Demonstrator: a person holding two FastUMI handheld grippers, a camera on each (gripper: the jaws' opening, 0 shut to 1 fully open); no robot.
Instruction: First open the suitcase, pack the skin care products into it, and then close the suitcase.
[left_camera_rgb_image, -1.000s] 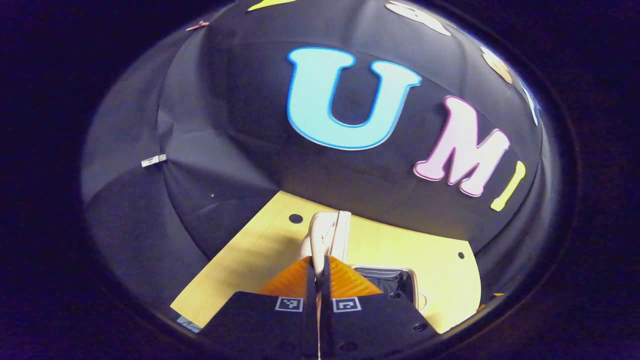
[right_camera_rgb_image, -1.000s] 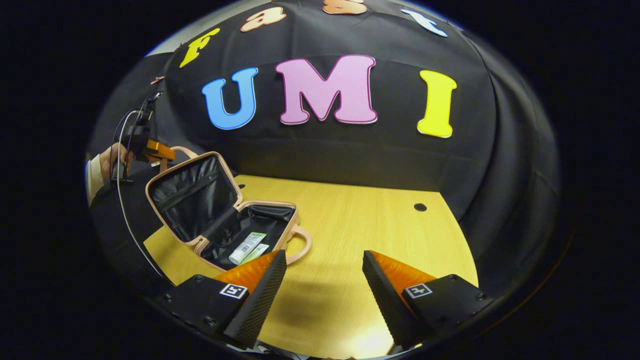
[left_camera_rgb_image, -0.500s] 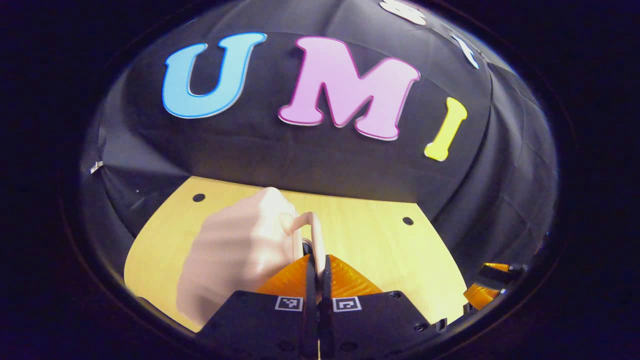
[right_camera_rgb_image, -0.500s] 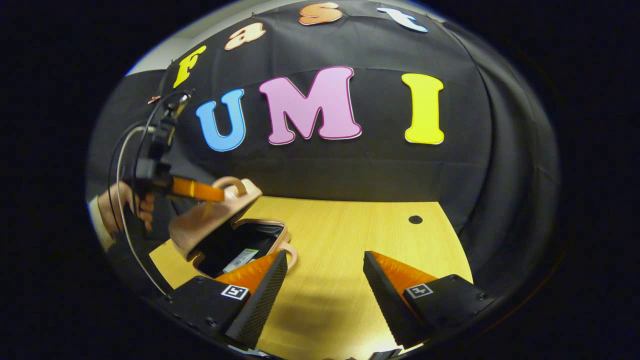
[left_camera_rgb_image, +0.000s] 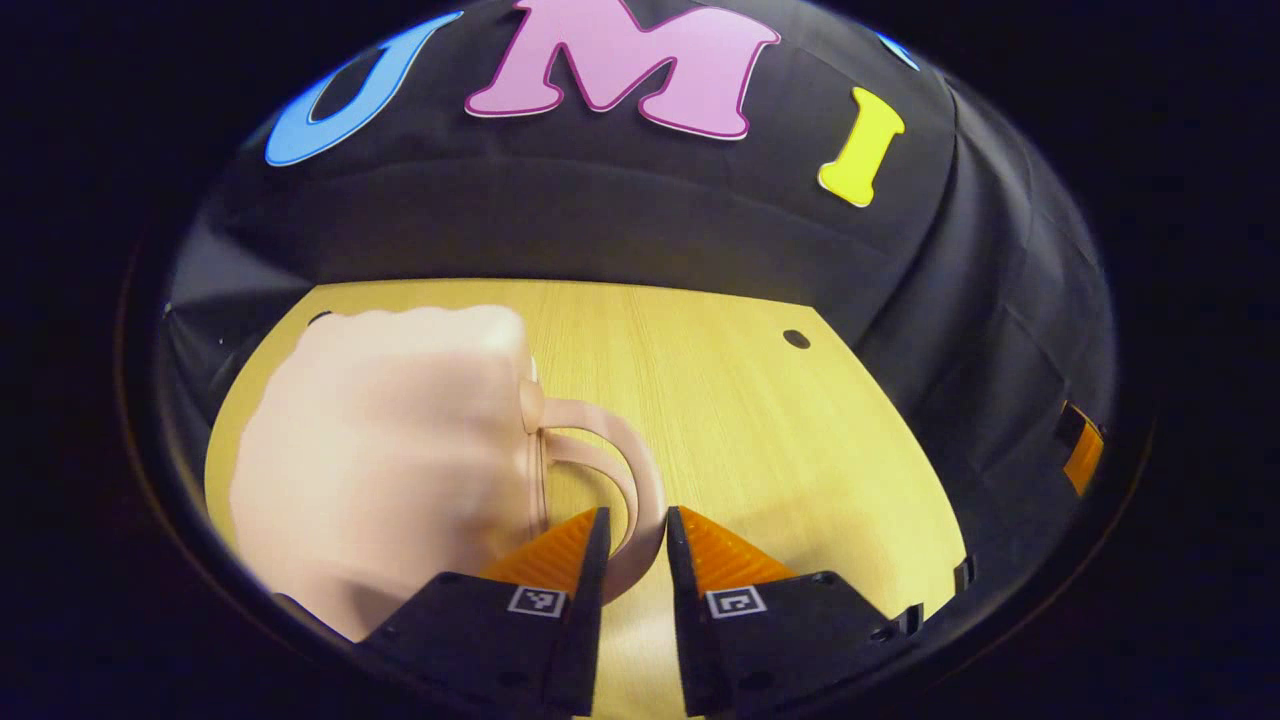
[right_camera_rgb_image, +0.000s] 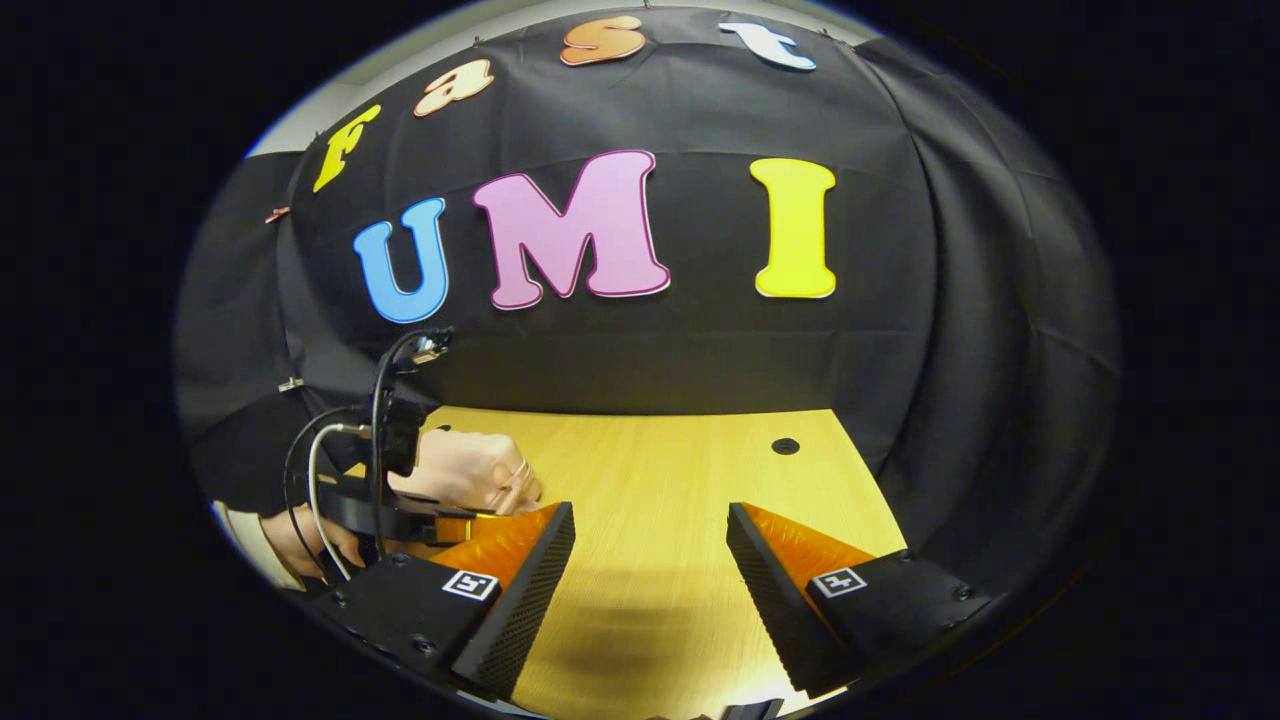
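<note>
Jaws on my left gripper stand slightly apart, straddling the suitcase handle; I can't tell whether the pads press it, so I'm not calling it a grip. Straddling the loop makes sense to me: it gives control of the lid while it seats. Suitcase lies flat, lid down, at the near left of the worktop, so I judge closing is nearly done; whether it's fastened I can't see. Skin care products are presumably inside, hidden.

Right gripper hovers over bare worktop with jaws wide apart and nothing between them, parked clear of the case, which looks deliberate. From its view the hand holding the left gripper sits at far left beside the suitcase.

Worktop is pale wood with round holes; black cloth walls close it in behind and right.
</note>
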